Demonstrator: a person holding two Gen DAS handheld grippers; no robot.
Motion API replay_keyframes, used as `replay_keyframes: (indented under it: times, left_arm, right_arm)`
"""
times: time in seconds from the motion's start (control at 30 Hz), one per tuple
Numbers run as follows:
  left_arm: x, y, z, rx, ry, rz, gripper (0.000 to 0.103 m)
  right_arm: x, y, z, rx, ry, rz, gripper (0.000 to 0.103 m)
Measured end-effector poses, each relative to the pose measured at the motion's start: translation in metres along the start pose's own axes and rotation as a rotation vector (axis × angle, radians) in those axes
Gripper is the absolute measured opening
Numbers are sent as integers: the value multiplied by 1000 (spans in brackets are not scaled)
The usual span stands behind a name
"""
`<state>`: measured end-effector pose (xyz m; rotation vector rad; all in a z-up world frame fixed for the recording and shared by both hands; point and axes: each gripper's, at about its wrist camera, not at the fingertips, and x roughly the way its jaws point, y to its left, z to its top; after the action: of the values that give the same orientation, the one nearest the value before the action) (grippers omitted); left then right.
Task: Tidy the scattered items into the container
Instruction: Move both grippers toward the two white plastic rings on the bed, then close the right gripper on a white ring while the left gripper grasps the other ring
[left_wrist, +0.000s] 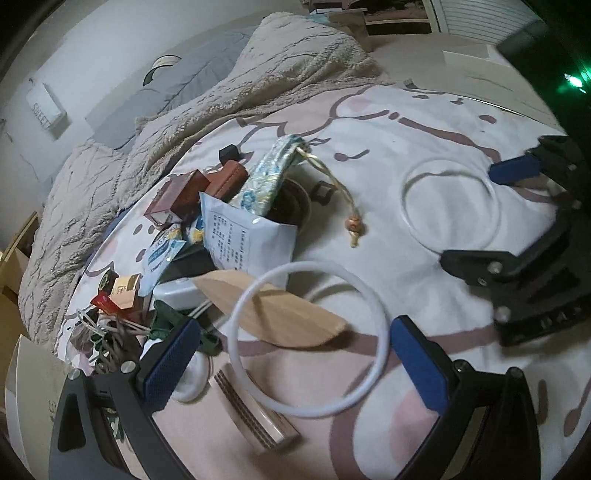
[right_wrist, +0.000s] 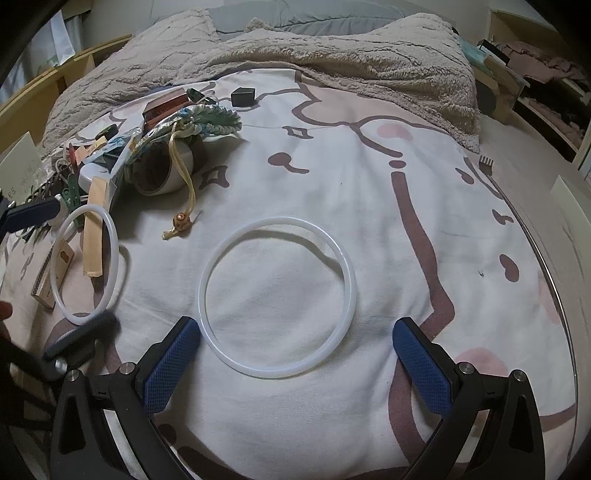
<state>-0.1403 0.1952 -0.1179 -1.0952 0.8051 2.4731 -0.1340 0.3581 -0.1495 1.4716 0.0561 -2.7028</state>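
On the patterned bedspread (right_wrist: 369, 206) lie two white rings. One ring (left_wrist: 376, 325) lies between my open left gripper's (left_wrist: 291, 373) blue pads, over a flat wooden piece (left_wrist: 273, 314); it also shows in the right wrist view (right_wrist: 115, 236). The other ring (right_wrist: 221, 266) lies flat just ahead of my open right gripper (right_wrist: 295, 369), its near edge between the pads; the left wrist view shows it too (left_wrist: 410, 177). A pile of small items, with a brocade pouch (left_wrist: 266, 173), a paper packet (left_wrist: 243, 236) and small boxes (left_wrist: 184, 195), covers a white container (left_wrist: 181, 293).
A fluffy beige blanket (right_wrist: 332, 62) lies bunched at the far side of the bed. A striped card box (left_wrist: 255, 417) lies by the left gripper. Clips and cords (left_wrist: 110, 332) lie at the left edge. A small black cube (right_wrist: 243, 96) and a small fork-like tool (right_wrist: 486, 162) lie apart.
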Motion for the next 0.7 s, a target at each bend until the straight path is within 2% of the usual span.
replay_keyframes:
  times: [0.17, 0.23, 0.3, 0.47, 0.7]
  left_arm:
    - [3, 9, -4, -63, -1, -57, 102]
    - [1, 9, -6, -77, -10, -98, 88]
    - [-2, 6, -7, -73, -20, -110, 84]
    - [-10, 0, -7, -47, -50, -101, 84]
    - [-29, 6, -16, -89, -79, -125, 84]
  right_arm:
    - [0, 0, -1, -3, -10, -10, 103]
    - [0, 1, -2, -2, -18, -13, 103]
    - [0, 1, -2, 0, -25, -17, 103]
    - [-1, 2, -4, 6, -41, -18, 103]
    - [-3, 2, -5, 19, -71, -5, 103]
